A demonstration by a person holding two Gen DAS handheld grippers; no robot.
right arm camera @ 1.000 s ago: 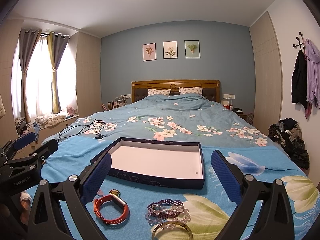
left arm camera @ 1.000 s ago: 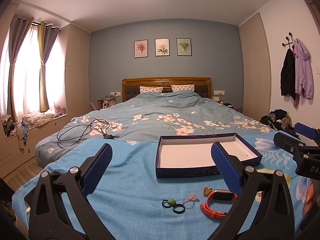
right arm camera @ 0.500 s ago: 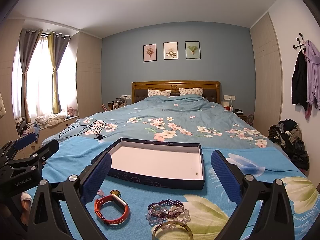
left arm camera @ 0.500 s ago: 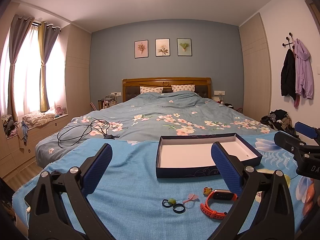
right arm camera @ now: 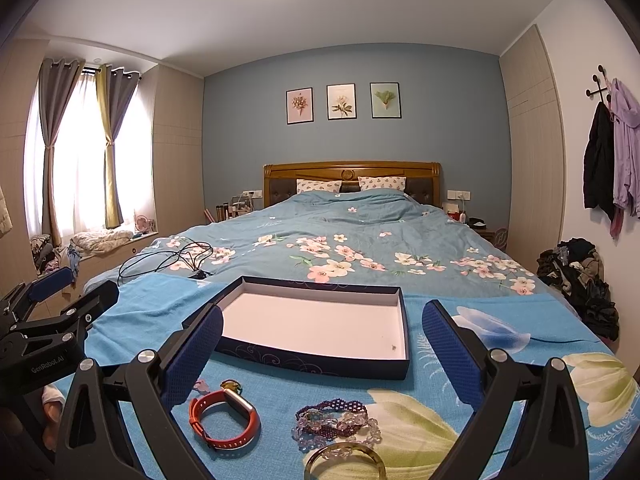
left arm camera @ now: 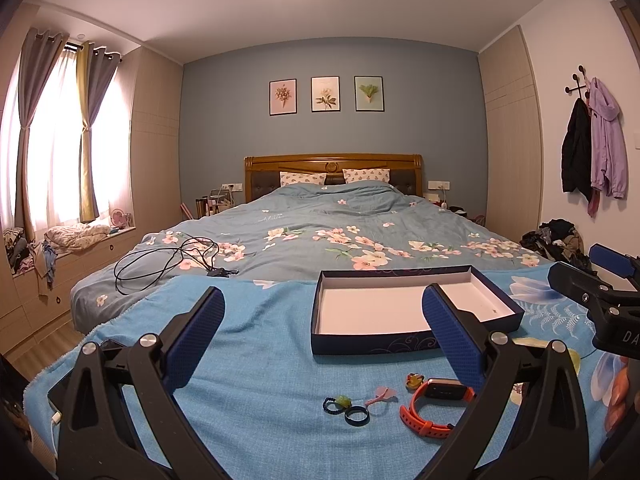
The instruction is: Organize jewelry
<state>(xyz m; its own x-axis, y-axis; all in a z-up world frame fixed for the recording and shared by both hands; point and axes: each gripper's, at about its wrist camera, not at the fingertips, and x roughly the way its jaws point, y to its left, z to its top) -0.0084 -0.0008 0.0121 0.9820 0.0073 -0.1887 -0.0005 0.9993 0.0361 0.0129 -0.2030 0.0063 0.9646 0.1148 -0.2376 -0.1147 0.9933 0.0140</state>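
Observation:
A shallow dark-blue box (left arm camera: pixel 412 342) (right arm camera: pixel 312 358) with a white floor lies on the blue blanket. In front of it lie an orange watch band (left arm camera: pixel 434 404) (right arm camera: pixel 224 420), two dark rings (left arm camera: pixel 348 412), a pink trinket (left arm camera: pixel 382 394) and a small yellow charm (left arm camera: pixel 414 380) (right arm camera: pixel 232 386). Beaded bracelets (right arm camera: pixel 336 420) and a pale bangle (right arm camera: pixel 344 462) lie further right. My left gripper (left arm camera: pixel 322 336) hovers open above the small pieces, holding nothing. My right gripper (right arm camera: pixel 322 344) is open over the bracelets, also holding nothing.
A black cable (left arm camera: pixel 168 262) lies coiled on the flowered duvet behind the blanket. The right gripper (left arm camera: pixel 600 300) shows at the right edge of the left wrist view. A pile of clothes (right arm camera: pixel 580 280) sits on the floor at right. A phone (left arm camera: pixel 80 376) rests at the blanket's left edge.

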